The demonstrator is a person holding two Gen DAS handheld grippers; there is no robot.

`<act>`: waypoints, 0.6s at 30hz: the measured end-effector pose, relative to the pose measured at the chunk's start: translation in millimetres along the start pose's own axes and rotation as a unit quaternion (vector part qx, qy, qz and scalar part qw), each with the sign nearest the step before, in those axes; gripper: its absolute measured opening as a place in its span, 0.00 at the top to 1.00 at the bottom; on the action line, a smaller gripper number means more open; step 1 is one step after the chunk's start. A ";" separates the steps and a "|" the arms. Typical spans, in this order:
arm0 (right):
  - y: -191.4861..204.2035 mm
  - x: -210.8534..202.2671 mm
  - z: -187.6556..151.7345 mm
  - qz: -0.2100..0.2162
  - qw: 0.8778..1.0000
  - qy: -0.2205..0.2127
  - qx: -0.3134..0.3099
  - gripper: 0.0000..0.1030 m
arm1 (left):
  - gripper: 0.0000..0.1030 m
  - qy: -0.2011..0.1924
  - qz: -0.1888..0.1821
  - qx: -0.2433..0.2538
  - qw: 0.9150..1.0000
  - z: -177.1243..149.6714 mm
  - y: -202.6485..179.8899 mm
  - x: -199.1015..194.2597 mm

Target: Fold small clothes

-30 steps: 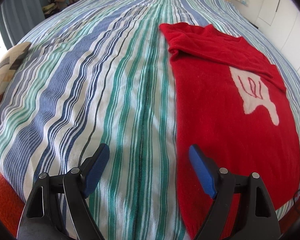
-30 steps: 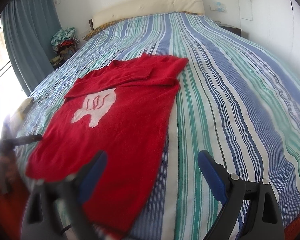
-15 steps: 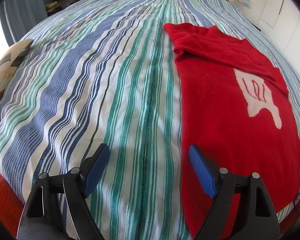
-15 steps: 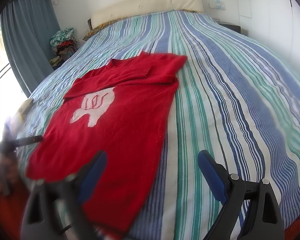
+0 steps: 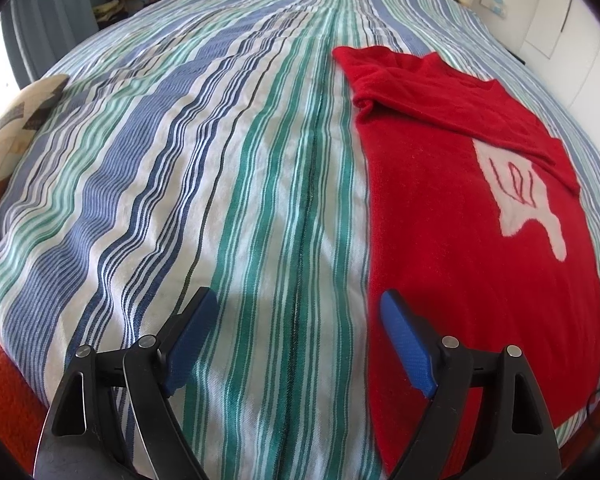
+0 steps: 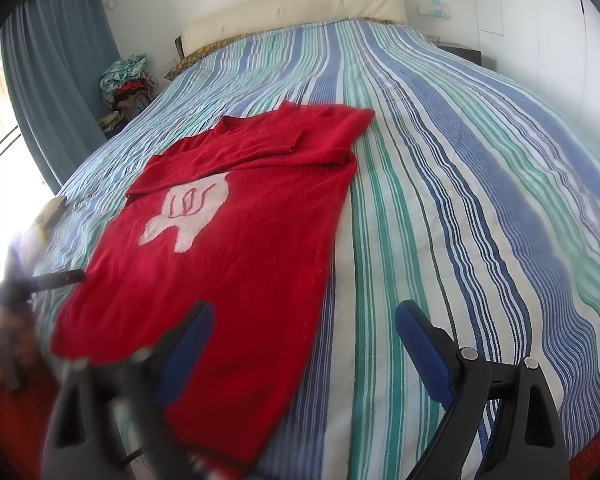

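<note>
A red sweater (image 5: 472, 240) with a white figure on its front lies flat on the striped bedspread (image 5: 220, 160), both sleeves folded across the chest. My left gripper (image 5: 296, 320) is open and empty, above the bedspread just left of the sweater's lower left edge. In the right wrist view the sweater (image 6: 236, 240) lies left of centre. My right gripper (image 6: 304, 344) is open and empty above the sweater's lower right edge. The left gripper (image 6: 16, 288) shows blurred at the far left there.
A patterned pillow (image 5: 16, 128) lies at the bed's left edge. A pile of clothes (image 6: 128, 80) sits beside the headboard (image 6: 296, 8) near the blue curtain (image 6: 56, 92). An orange surface (image 5: 4, 392) lies below the bed's near edge.
The left wrist view has shifted slightly, so the sweater sits a little further right and lower in frame. Both grippers stay open and empty.
</note>
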State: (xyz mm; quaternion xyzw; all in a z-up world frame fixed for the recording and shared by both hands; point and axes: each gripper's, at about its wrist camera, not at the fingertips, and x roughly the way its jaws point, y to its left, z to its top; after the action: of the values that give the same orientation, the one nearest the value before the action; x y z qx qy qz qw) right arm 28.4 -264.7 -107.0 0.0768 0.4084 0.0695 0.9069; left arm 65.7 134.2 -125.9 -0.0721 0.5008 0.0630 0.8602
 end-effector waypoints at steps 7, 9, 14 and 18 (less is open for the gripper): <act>0.0 -0.2 0.2 0.000 1.000 0.000 0.000 0.12 | 0.16 0.000 0.002 0.000 1.000 0.2 0.2 0.2; 0.0 -0.2 0.1 0.000 1.000 0.000 0.000 0.12 | 0.16 0.001 0.001 0.000 1.000 0.2 0.2 0.3; 0.0 -0.2 0.2 0.000 1.000 0.000 0.000 0.12 | 0.16 0.000 0.002 0.000 1.000 0.2 0.5 0.4; 0.0 -0.3 0.2 0.000 1.000 0.000 0.000 0.12 | 0.16 0.000 0.002 0.000 1.000 0.3 1.0 0.6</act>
State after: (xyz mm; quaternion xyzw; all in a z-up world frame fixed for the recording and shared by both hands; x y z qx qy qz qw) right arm 28.4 -264.8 -106.7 0.0764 0.4086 0.0692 0.9069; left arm 66.1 135.2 -126.3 -0.0713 0.5013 0.0647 0.8599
